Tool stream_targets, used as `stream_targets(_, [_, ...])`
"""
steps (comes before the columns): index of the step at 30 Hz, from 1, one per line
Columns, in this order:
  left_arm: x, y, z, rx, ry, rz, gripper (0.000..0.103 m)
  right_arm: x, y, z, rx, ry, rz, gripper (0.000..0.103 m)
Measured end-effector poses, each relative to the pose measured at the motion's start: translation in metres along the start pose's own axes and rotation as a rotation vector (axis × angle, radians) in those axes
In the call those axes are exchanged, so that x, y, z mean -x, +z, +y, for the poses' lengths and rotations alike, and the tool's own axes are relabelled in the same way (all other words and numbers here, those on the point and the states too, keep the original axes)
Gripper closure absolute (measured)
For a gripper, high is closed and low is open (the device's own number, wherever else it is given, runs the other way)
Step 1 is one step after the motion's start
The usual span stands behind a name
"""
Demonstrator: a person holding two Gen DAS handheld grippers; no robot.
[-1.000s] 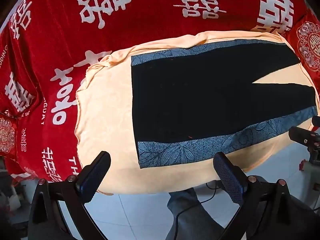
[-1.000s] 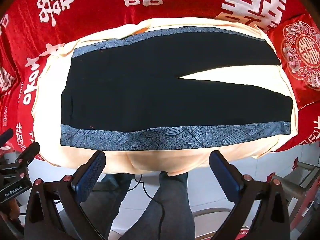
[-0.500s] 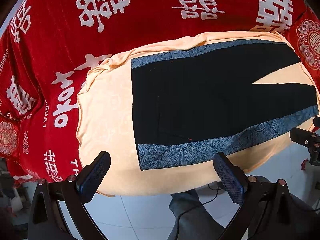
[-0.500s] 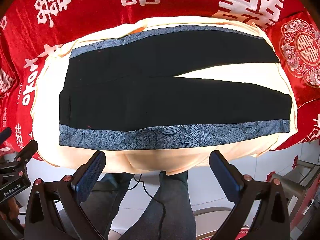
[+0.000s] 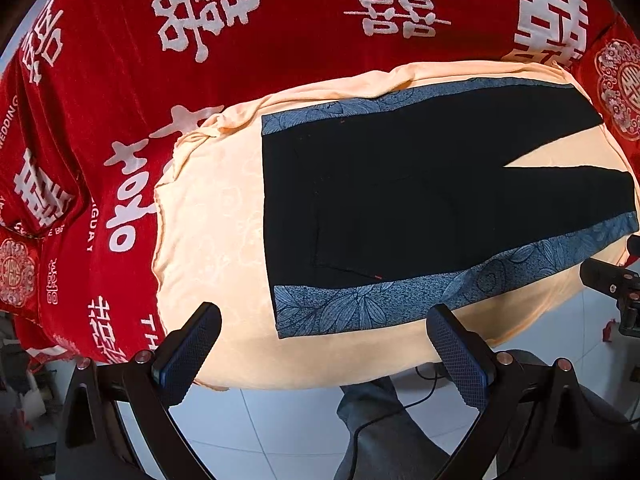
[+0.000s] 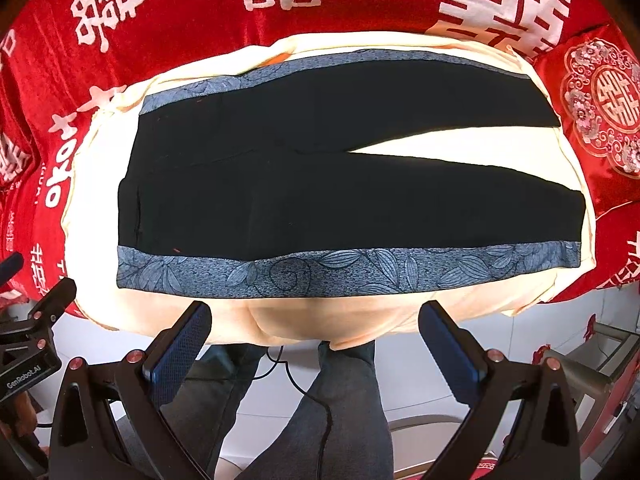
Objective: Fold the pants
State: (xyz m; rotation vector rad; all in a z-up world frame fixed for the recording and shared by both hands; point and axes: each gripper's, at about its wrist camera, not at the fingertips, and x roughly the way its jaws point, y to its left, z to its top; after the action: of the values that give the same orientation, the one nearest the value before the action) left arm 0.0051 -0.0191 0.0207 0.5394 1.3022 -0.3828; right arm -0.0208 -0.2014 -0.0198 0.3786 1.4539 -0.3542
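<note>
Almost nothing has shifted in the past second: the black pants (image 6: 332,184) with blue leaf-print side stripes still lie flat and unfolded on the peach cloth (image 5: 212,232), so folding has not begun. The left gripper (image 5: 320,344) and right gripper (image 6: 316,336) hover spread and empty. "GenRobot.AI" is printed on the left gripper's body.

A: Approach path?

B: Near edge is open. The peach cloth (image 6: 328,320) has a bare strip in front of the pants (image 6: 320,200), and a wider bare patch past the waistband on the left (image 5: 212,232).

A: Obstacles?

B: The person's legs (image 6: 344,408) and a cable (image 6: 304,388) below the edge (over white floor tiles). Red cushion (image 6: 600,108) crowds the far right corner. The two grippers are well apart.
</note>
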Motion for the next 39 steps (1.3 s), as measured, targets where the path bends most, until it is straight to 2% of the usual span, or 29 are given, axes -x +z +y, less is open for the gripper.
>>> stream_targets(12, [0.001,-0.001,-0.009,-0.016,-0.001,0.0,0.0,0.003,-0.001,-0.003,0.022,-0.001,-0.022,0.0])
stream_targets(18, [-0.004,-0.002,-0.015,0.007,-0.04,0.02,0.0,0.0,-0.004,-0.009,0.036,0.002,-0.02,0.0])
stream_targets(22, [-0.006,-0.005,-0.024,0.026,-0.025,0.041,0.0,-0.003,-0.002,-0.019,0.033,0.026,-0.014,0.0])
stream_targets(29, [-0.008,-0.006,-0.029,0.173,-0.016,0.083,0.0,-0.005,0.0,-0.037,0.069,0.071,-0.008,0.0])
stream_targets(35, [-0.009,-0.014,-0.035,0.311,-0.019,0.112,0.0,-0.015,-0.002,-0.053,0.119,0.18,0.023,0.0])
stream_targets(39, [-0.015,-0.023,-0.029,0.385,-0.041,0.147,0.0,-0.028,-0.002,-0.06,0.095,0.274,0.052,0.0])
